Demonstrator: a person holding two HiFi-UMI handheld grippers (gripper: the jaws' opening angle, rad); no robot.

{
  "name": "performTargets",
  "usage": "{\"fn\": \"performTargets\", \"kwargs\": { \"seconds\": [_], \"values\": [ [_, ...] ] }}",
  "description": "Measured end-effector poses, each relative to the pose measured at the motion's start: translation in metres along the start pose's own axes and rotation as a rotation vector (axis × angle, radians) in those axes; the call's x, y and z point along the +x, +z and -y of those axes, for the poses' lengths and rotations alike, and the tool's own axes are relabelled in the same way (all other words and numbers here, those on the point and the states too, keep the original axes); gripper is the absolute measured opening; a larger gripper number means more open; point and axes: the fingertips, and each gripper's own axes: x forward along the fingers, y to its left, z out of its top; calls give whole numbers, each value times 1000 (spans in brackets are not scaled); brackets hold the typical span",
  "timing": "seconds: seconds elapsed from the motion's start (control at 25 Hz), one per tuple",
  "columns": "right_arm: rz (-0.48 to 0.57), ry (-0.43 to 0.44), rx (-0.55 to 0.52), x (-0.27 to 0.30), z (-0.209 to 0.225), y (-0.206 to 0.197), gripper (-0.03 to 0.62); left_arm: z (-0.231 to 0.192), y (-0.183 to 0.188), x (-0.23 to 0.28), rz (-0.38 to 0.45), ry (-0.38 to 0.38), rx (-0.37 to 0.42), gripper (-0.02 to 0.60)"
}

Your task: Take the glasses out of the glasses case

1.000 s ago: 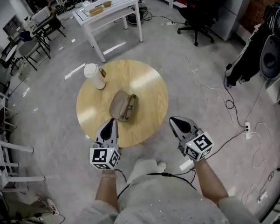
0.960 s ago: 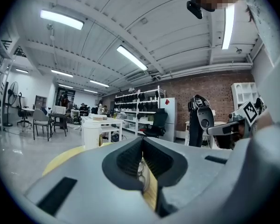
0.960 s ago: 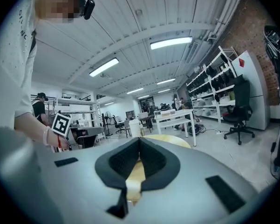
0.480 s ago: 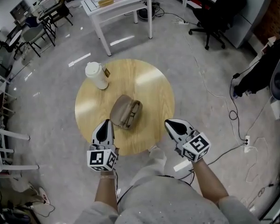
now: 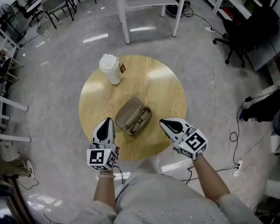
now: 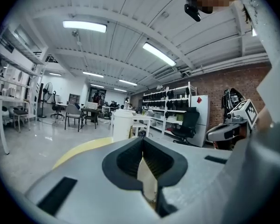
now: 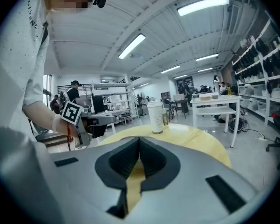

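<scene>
At mid-frame on the round pale wooden bench (image 5: 163, 87) we see one tan oval glasses case (image 5: 128, 115) lying open, its long axis running lower left to upper right, with one pair of dark-rimmed glasses (image 5: 141, 122) inside. One white lidded cup (image 5: 110, 69) carries an unreadable brown label. Left hand-held gripper (image 5: 107, 121) and right hand-held gripper (image 5: 163, 122) flank the case, both clenched empty.

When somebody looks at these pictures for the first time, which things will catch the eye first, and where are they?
The round light wooden table fills the middle of the head view, with an open beige glasses case at its centre and dark-framed glasses lying inside. A white lidded paper cup stands upright near the far left edge. At the near edge, the left hand-held gripper and right hand-held gripper flank the case, both shut and empty.
</scene>
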Motion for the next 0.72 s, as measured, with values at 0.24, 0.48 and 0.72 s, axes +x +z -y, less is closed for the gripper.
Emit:
{"fn": "performTargets", "kwargs": {
  "seconds": [0.24, 0.48, 0.72],
  "values": [
    [-121, 155, -99, 34, 1, -4, 6, -23, -5, 9, 1, 89, -36, 5],
    [-233, 301, -247, 63, -5, -9, 8, -29, -4, 13, 4, 111, -43, 5],
    [-381, 451, -470, 83, -11, -24, 55, -28, -19, -3, -34, 135, -61, 5]
  ]
}}
